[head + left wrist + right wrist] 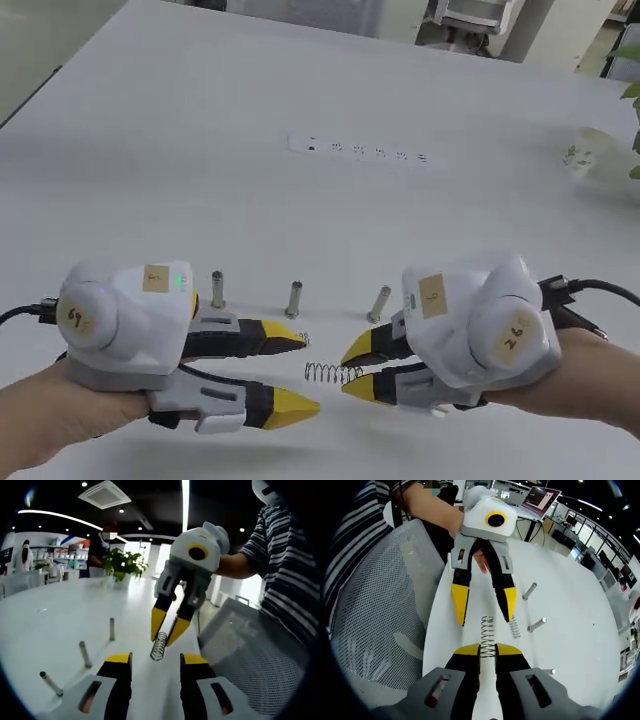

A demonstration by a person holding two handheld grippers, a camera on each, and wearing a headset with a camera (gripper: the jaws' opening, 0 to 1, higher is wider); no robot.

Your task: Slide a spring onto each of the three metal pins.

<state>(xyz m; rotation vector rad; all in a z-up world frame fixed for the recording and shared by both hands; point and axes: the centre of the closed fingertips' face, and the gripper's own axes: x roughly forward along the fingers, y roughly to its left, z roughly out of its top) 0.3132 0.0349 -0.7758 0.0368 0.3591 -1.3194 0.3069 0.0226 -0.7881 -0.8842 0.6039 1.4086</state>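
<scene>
The right gripper [347, 373] clamps a thin coiled wire spring [325, 373]; the left gripper [310, 374] holds its jaws apart. Three smooth cylindrical metal pins [294, 298] stand upright just beyond them.

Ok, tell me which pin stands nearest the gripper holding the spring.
The rightmost pin in the head view, just beyond the right gripper, which holds the spring; the middle pin and leftmost pin stand farther left.
</scene>
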